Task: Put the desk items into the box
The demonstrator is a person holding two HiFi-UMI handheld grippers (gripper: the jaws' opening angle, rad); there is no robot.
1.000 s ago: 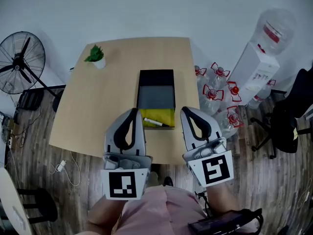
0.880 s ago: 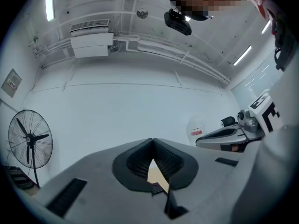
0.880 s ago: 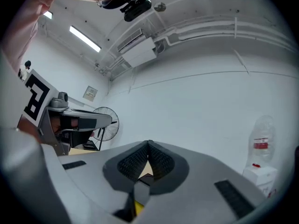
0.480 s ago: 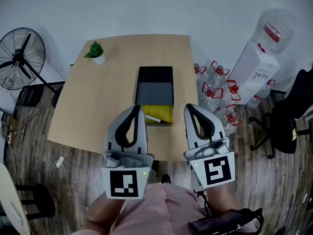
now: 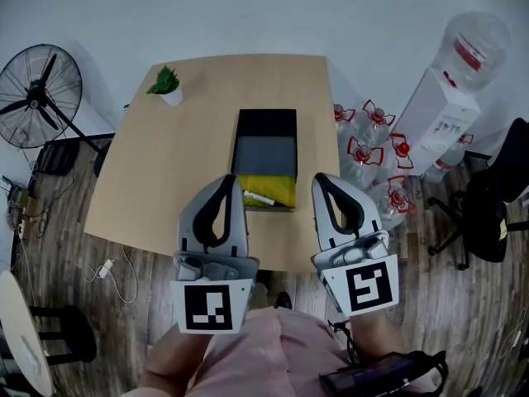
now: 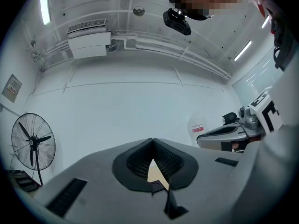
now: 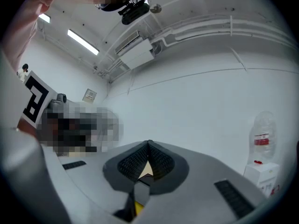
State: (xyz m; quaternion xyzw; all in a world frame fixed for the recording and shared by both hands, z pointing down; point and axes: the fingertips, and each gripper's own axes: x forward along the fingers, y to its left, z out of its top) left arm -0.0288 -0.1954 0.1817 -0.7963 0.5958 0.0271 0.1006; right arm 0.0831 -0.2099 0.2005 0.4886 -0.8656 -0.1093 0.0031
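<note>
Resting on plank floor (image 5: 50, 222), desk (image 5: 182, 164) bears box (image 5: 266, 122); left gripper (image 5: 227, 180) and right gripper (image 5: 320, 179) clenched.

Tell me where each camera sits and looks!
Head view: on the person's head, facing down at table, box, left hand-held gripper, right hand-held gripper, pink clothing.
Left gripper view: on the left one, facing along its shut jaws toward the fan.
Right gripper view: on the right one, facing along its shut jaws toward the water dispenser.
Shared: head and left gripper views show the fan.
</note>
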